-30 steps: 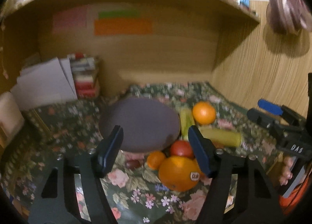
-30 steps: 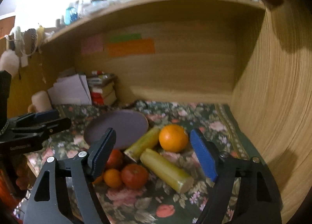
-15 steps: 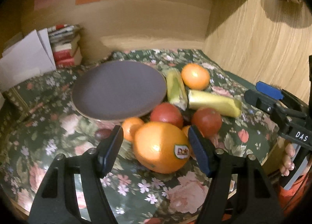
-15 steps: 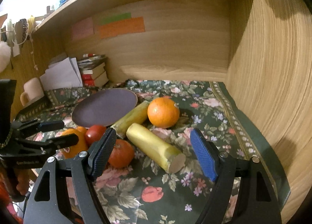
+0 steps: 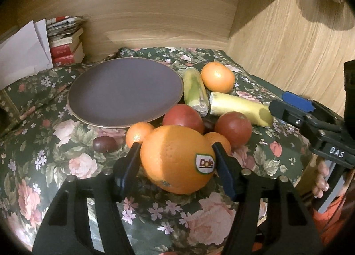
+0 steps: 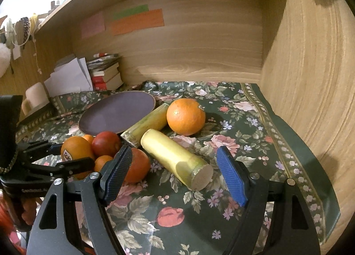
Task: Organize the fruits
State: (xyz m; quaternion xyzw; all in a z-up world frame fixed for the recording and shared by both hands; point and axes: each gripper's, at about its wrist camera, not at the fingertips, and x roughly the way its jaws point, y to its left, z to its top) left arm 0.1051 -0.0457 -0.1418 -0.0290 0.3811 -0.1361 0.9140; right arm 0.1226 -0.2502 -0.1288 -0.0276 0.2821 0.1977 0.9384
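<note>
My left gripper (image 5: 176, 155) is shut on a big orange with a Dole sticker (image 5: 175, 159), which still rests among the fruit pile; it also shows in the right wrist view (image 6: 75, 149). Behind it lie two red tomatoes (image 5: 184, 117), small tangerines (image 5: 138, 132), a dark plum (image 5: 104, 144), two yellow-green cane pieces (image 5: 239, 108) and another orange (image 5: 217, 79). An empty purple plate (image 5: 125, 91) sits behind the pile. My right gripper (image 6: 175, 166) is open, its jaws either side of the near cane piece (image 6: 175, 157).
A floral cloth (image 6: 244, 135) covers the desk. Wooden walls stand at the back and right (image 6: 310, 77). Books and papers (image 5: 64, 42) are stacked at the back left, with a mug (image 6: 35, 95) beside them.
My left gripper moved forward and closed on the Dole orange. My right gripper advanced and dropped toward the near cane piece, still open.
</note>
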